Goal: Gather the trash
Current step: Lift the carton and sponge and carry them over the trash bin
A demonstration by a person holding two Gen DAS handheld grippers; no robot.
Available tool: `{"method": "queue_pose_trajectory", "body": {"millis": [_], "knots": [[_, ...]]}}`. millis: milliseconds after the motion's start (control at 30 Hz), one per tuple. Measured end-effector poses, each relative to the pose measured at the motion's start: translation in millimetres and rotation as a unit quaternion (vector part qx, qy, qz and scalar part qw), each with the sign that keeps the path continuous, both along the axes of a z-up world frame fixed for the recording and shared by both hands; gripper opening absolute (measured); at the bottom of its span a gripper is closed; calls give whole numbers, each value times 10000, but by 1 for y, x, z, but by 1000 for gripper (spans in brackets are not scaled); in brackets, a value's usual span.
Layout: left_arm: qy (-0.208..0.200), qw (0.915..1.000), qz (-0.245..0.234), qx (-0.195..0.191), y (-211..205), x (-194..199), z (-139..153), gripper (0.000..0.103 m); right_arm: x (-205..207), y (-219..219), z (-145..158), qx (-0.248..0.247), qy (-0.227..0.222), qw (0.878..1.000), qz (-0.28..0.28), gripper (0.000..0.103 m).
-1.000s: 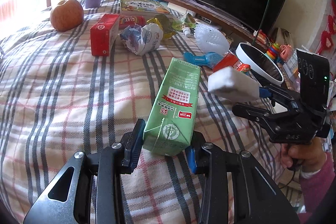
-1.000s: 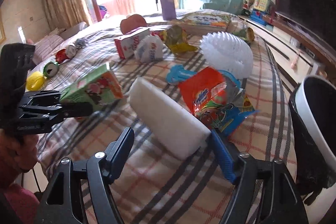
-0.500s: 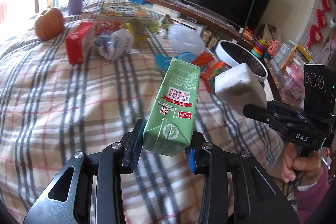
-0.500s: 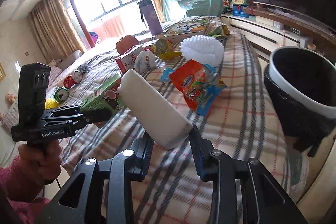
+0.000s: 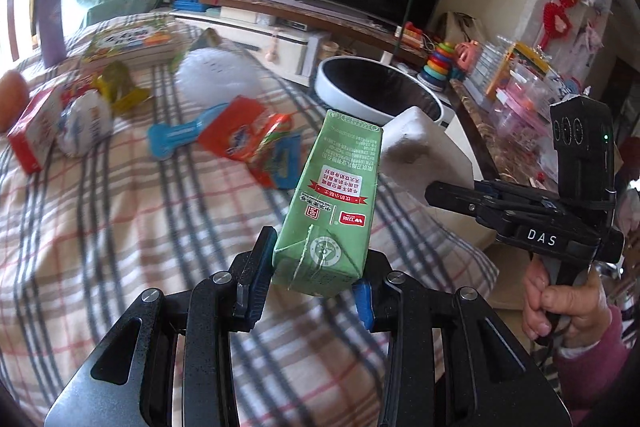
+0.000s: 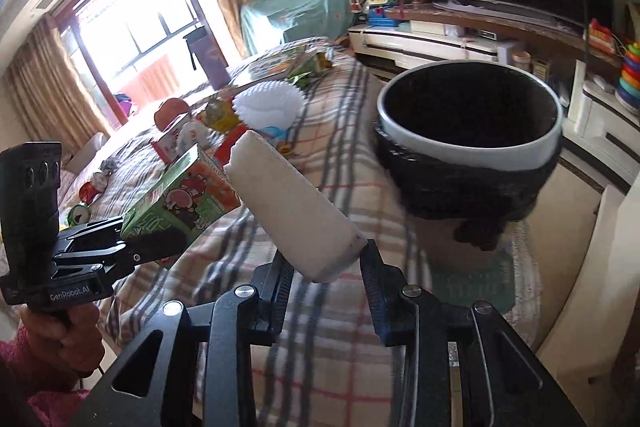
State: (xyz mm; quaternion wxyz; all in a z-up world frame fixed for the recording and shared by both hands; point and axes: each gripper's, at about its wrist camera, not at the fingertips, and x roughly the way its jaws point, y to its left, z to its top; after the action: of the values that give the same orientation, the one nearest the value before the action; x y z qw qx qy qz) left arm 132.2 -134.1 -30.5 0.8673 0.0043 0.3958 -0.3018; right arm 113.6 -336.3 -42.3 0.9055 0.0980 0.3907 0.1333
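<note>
I have my left gripper point(image 5: 312, 289) clenched on the base of a green drink carton point(image 5: 330, 203), lifted clear of the bed point(image 5: 100, 227), and my right gripper point(image 6: 326, 267) clamped around the end of a white foam block point(image 6: 290, 211), also in the air. Both pieces sit side by side, near each other, pointed toward the bin point(image 6: 472, 143) that stands just off the bed's edge; neither is over its mouth yet, and I can't see anything inside its dark liner. So by my reckoning the task is early: two items picked, none dropped. Farther out on the bed there is plenty left: an orange snack packet point(image 5: 244, 135), a blue plastic piece point(image 5: 180, 135), a crumpled white wrapper point(image 5: 86, 125), a red box point(image 5: 34, 129), a yellow-green wrapper point(image 5: 120, 89) and a white foam net point(image 5: 218, 77).
</note>
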Motion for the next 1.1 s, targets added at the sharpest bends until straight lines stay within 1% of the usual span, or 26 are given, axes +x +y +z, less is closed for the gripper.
{"method": "queue_pose_trajectory", "body": {"millis": [233, 467, 1100], "knots": [[-65, 9997, -222, 82, -37, 11, 7, 34, 3, -26, 1, -33, -25, 9996, -295, 34], [-67, 9994, -287, 199, -62, 27, 9, 34, 10, -48, 5, -58, -45, 9988, -486, 34], [-38, 9989, -334, 337, -96, 63, 14, 34, 37, -81, 8, -115, 46, 9975, -699, 34]]}}
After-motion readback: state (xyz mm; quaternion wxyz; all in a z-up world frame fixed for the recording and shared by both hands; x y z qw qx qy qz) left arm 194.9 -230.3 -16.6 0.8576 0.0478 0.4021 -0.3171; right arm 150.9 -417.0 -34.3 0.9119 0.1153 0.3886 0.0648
